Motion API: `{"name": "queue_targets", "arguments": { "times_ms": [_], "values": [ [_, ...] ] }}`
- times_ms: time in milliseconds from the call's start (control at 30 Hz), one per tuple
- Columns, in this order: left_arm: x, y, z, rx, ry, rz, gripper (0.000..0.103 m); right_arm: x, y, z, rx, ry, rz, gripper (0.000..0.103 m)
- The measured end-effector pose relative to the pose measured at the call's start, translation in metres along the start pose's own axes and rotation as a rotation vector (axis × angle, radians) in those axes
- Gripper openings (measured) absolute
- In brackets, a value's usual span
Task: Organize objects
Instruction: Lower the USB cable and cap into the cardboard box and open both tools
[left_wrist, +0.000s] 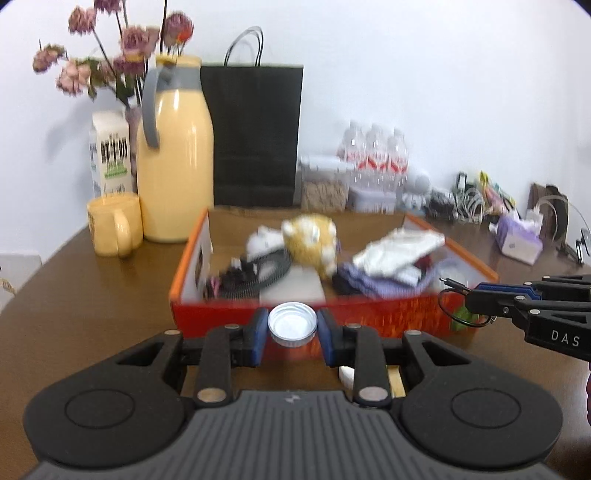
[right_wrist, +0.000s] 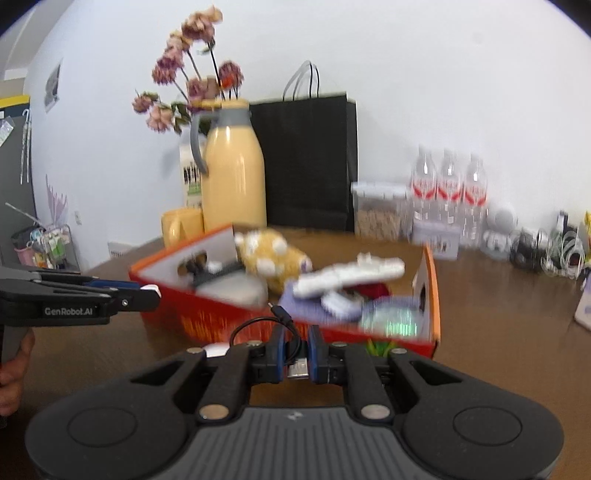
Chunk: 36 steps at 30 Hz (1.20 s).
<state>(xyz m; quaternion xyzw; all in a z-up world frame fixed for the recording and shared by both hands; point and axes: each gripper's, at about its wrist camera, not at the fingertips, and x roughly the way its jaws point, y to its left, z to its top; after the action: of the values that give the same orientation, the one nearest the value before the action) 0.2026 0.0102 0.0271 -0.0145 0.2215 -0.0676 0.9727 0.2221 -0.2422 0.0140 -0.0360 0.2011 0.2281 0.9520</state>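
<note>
Left tongs (left_wrist: 291, 326) pinch a metal lid (left_wrist: 292, 324) | right tongs (right_wrist: 296, 350), narrow, grip a black cable (right_wrist: 291, 345) | orange box (left_wrist: 310, 314) at twelve o'clock on bench (left_wrist: 92, 295) | risk: lid slips from edge grip; dangling cable loop snags box wall.

Three water bottles (right_wrist: 448, 192), one box (left_wrist: 229, 314), one jug (left_wrist: 175, 162).
</note>
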Motion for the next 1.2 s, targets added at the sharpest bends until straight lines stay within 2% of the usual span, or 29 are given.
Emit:
{"name": "queue_targets", "arguments": {
  "times_ms": [267, 433, 567, 633, 767, 967, 1033, 1100, 1133, 1167, 1200],
  "values": [
    [0.014, -0.002, 0.05, -0.032, -0.109, 0.049, 0.029, 0.022, 0.005, 0.051, -0.036, -0.103, -0.048, 0.012],
    [0.039, 0.0, 0.074, -0.093, -0.139, 0.095, 0.029, 0.056, 0.004, 0.072, -0.011, -0.113, -0.097, 0.012],
    [0.069, 0.004, 0.073, -0.122, -0.121, 0.147, 0.029, 0.089, -0.001, 0.068, 0.006, -0.095, -0.155, 0.012],
    [0.081, 0.007, 0.065, -0.103, -0.093, 0.164, 0.029, 0.102, -0.004, 0.059, -0.006, -0.082, -0.195, 0.012],
    [0.092, 0.012, 0.054, -0.087, -0.056, 0.142, 0.029, 0.115, -0.01, 0.047, 0.004, -0.037, -0.182, 0.012],
    [0.087, 0.007, 0.051, -0.062, -0.074, 0.133, 0.03, 0.117, -0.009, 0.042, 0.0, -0.028, -0.174, 0.012],
    [0.085, 0.005, 0.051, -0.053, -0.085, 0.133, 0.038, 0.115, -0.008, 0.041, -0.002, -0.029, -0.174, 0.012],
    [0.082, 0.003, 0.051, -0.045, -0.098, 0.143, 0.063, 0.113, -0.007, 0.041, -0.005, -0.031, -0.177, 0.013],
    [0.08, 0.002, 0.05, -0.042, -0.107, 0.148, 0.072, 0.112, -0.007, 0.041, -0.006, -0.033, -0.182, 0.019],
    [0.078, 0.002, 0.05, -0.038, -0.117, 0.152, 0.09, 0.111, -0.007, 0.041, -0.006, -0.034, -0.188, 0.024],
    [0.076, 0.001, 0.05, -0.033, -0.13, 0.156, 0.098, 0.11, -0.008, 0.041, -0.003, -0.037, -0.193, 0.041]
  ]
}}
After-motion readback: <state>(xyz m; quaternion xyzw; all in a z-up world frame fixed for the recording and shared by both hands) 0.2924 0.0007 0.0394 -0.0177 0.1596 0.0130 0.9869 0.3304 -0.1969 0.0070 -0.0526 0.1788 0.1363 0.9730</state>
